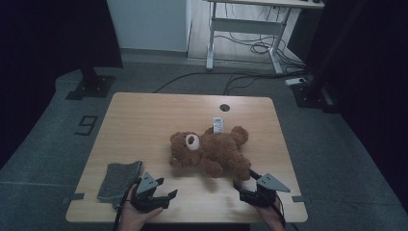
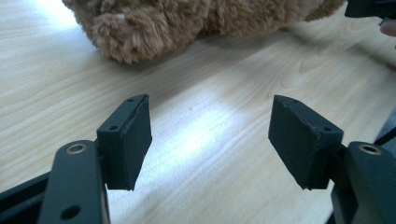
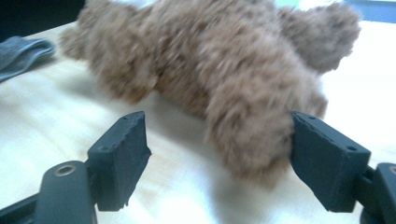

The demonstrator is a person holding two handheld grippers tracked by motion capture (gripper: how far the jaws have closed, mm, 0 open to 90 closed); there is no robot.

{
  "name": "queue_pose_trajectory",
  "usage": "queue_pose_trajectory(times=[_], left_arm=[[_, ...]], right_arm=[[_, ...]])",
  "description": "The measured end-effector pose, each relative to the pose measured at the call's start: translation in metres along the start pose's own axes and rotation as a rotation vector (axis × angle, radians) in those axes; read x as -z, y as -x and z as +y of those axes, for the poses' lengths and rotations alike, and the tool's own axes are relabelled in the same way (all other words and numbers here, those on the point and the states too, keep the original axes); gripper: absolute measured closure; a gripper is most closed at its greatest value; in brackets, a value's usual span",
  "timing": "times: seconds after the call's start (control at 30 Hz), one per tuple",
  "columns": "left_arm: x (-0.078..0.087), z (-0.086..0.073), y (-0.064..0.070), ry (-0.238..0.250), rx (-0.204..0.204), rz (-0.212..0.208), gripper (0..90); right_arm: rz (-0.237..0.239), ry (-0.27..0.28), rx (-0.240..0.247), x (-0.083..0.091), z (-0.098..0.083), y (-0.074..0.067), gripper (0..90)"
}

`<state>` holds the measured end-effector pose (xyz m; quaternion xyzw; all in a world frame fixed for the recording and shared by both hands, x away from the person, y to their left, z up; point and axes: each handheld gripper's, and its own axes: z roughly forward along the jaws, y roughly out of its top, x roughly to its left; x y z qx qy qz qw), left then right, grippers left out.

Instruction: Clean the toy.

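A brown teddy bear (image 1: 211, 151) lies on its back in the middle of the wooden table (image 1: 144, 110), with a white tag (image 1: 218, 125) at its far side. My left gripper (image 1: 166, 187) hovers near the front edge, open and empty, pointing towards the bear (image 2: 187, 23) across bare wood; its own view shows the jaws (image 2: 210, 100) wide apart. My right gripper (image 1: 244, 178) is open at the bear's near leg. In the right gripper view the furry leg (image 3: 252, 140) sits close by the right pad of the gripper (image 3: 217, 116), with no grip on it.
A folded grey cloth (image 1: 120, 179) lies at the front left of the table, just left of my left gripper, and appears at the far left as the cloth (image 3: 21, 53) in the right gripper view. A desk frame (image 1: 250, 29) and floor cables stand beyond the table.
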<state>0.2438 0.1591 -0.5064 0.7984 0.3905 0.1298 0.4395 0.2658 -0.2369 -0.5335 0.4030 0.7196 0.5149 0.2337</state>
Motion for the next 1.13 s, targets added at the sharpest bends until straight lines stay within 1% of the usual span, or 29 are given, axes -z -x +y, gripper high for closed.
queue_pose_trajectory(times=[0.07, 0.1, 0.17, 0.23, 0.33, 0.47, 0.57, 0.63, 0.77, 0.83, 0.93, 1.03, 1.13], left_arm=[[0.003, -0.005, 0.0, 0.0, 0.001, 0.008, 30.2], [0.004, -0.008, 0.0, -0.006, -0.002, 0.008, 30.2], [0.007, -0.014, -0.001, 0.006, -0.012, 0.008, 30.7], [0.011, -0.021, -0.003, 0.027, 0.0, 0.016, 32.3], [0.013, -0.027, -0.006, 0.027, 0.004, 0.02, 32.7], [0.013, -0.03, -0.009, 0.018, -0.003, 0.03, 32.6], [0.011, -0.033, -0.012, 0.01, 0.01, 0.027, 32.7], [0.009, -0.034, -0.014, 0.002, 0.016, 0.023, 32.8], [0.008, -0.034, -0.013, 0.001, 0.022, 0.027, 33.0], [0.009, -0.034, -0.013, 0.004, 0.026, 0.027, 33.3], [0.011, -0.034, -0.013, 0.034, 0.026, 0.028, 33.4], [0.013, -0.033, -0.013, 0.05, 0.028, 0.025, 33.2], [0.013, -0.033, -0.013, 0.047, 0.03, 0.022, 32.8]], right_arm=[[0.007, -0.015, 0.0, 0.005, -0.005, 0.0, 22.9], [0.01, -0.015, -0.009, 0.007, -0.007, 0.0, 23.4], [0.022, -0.018, -0.015, 0.012, -0.013, -0.001, 24.1], [0.051, -0.032, -0.008, 0.016, -0.02, -0.002, 25.1], [0.059, -0.055, 0.0, 0.017, -0.028, -0.006, 25.7], [0.049, -0.074, 0.003, 0.013, -0.028, -0.007, 26.3], [0.039, -0.088, 0.016, 0.011, -0.03, -0.006, 26.5], [0.035, -0.086, 0.013, 0.011, -0.03, -0.005, 26.7], [0.033, -0.086, 0.012, 0.011, -0.029, -0.004, 26.9], [0.036, -0.091, 0.015, 0.01, -0.029, -0.004, 26.9], [0.039, -0.094, 0.017, 0.009, -0.029, -0.005, 26.9], [0.043, -0.095, 0.023, 0.008, -0.029, -0.007, 26.9], [0.042, -0.095, 0.02, 0.008, -0.029, -0.006, 26.8]])
